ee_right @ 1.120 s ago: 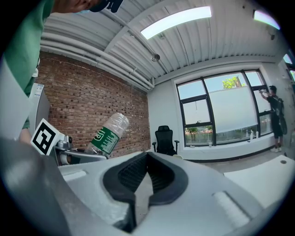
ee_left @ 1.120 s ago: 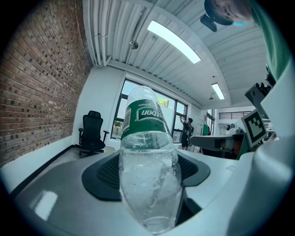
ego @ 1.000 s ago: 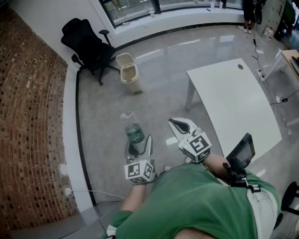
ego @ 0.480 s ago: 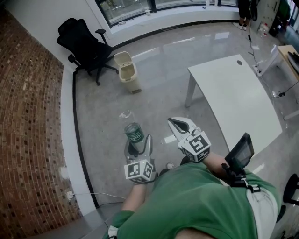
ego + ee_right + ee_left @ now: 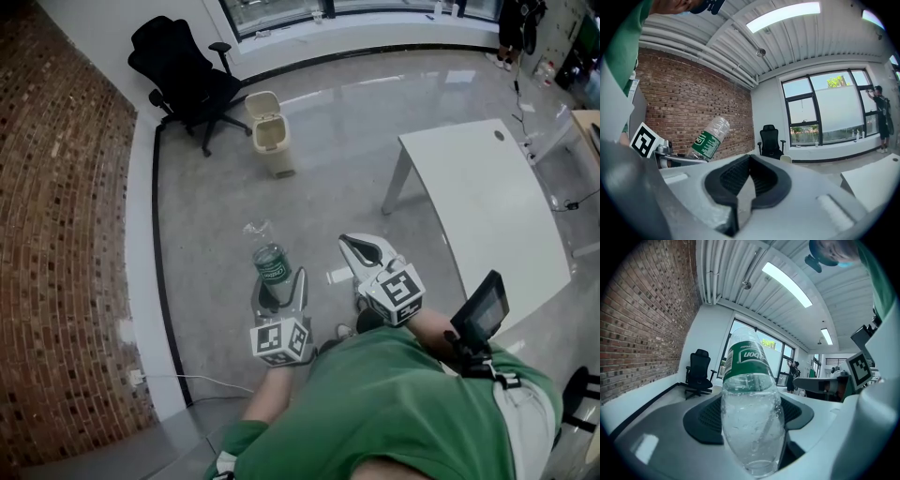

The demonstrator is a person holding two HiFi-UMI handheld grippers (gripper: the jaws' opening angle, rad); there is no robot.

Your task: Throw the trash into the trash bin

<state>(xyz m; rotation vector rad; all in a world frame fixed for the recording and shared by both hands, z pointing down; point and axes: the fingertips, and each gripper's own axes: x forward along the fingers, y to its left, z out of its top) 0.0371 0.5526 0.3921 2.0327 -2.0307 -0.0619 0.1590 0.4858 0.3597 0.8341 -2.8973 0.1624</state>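
My left gripper (image 5: pixel 281 287) is shut on a clear, crumpled plastic bottle (image 5: pixel 267 255) with a green label, held out over the floor. In the left gripper view the bottle (image 5: pixel 751 404) stands upright between the two dark pads (image 5: pixel 705 420), neck end down. My right gripper (image 5: pixel 352 245) hangs beside it, shut with nothing in it; in its own view the right gripper (image 5: pixel 749 160) has its pads pressed together and the bottle (image 5: pixel 708 137) shows at the left. The beige trash bin (image 5: pixel 270 141) stands far ahead on the floor, lid shut, next to a chair.
A black office chair (image 5: pixel 186 75) stands by the bin near the window wall. A white table (image 5: pixel 492 211) fills the right side. A brick wall (image 5: pixel 56 234) runs along the left. Grey floor (image 5: pixel 309 197) lies between me and the bin.
The view has shifted a little, so the bin and chair sit slightly further right in the frame. Both grippers keep their pose and the bottle stays held.
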